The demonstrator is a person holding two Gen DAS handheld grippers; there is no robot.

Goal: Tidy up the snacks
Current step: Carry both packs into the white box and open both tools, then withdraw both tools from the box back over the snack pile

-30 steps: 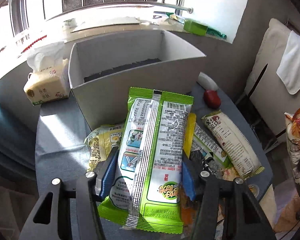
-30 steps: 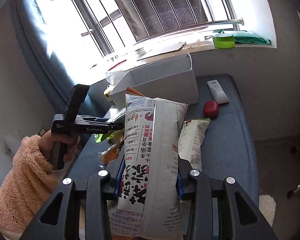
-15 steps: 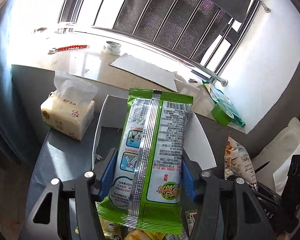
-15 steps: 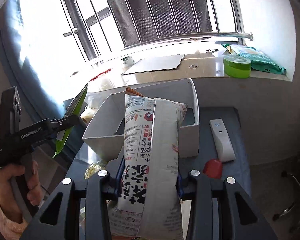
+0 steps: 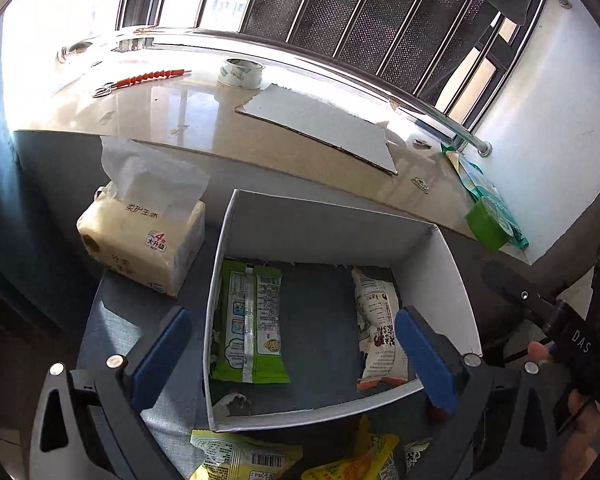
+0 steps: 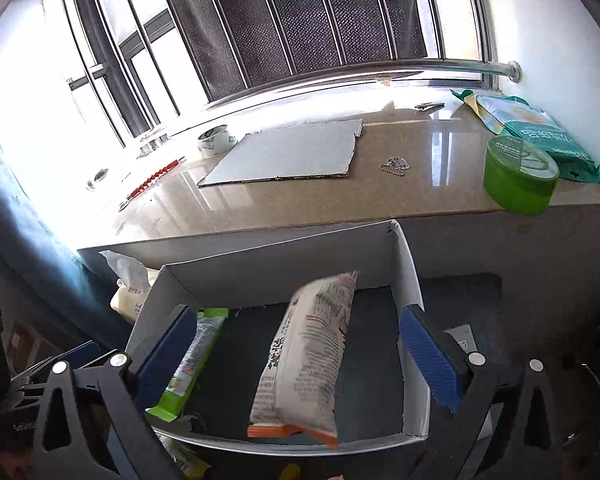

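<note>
- Green snack packet [image 5: 250, 326]: flat in the white box [image 5: 452, 276], left side, long axis front-to-back.
- White snack packet [image 5: 378, 330]: right side, parallel.
- Left gripper [image 5: 296, 354], right gripper [image 6: 296, 364]: jaws just opened wide, holding nothing.

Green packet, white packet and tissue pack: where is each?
Green packet [image 5: 251, 326]: left wrist view, middle of its back seam.
White packet [image 6: 306, 354]: right wrist view, printed middle.
Tissue pack [image 5: 140, 246]: left wrist view, front face.

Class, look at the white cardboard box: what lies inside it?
Inside the white box lie a green snack packet at its left and a white snack packet at its right. The near wall hides the floor's front edge.
</note>
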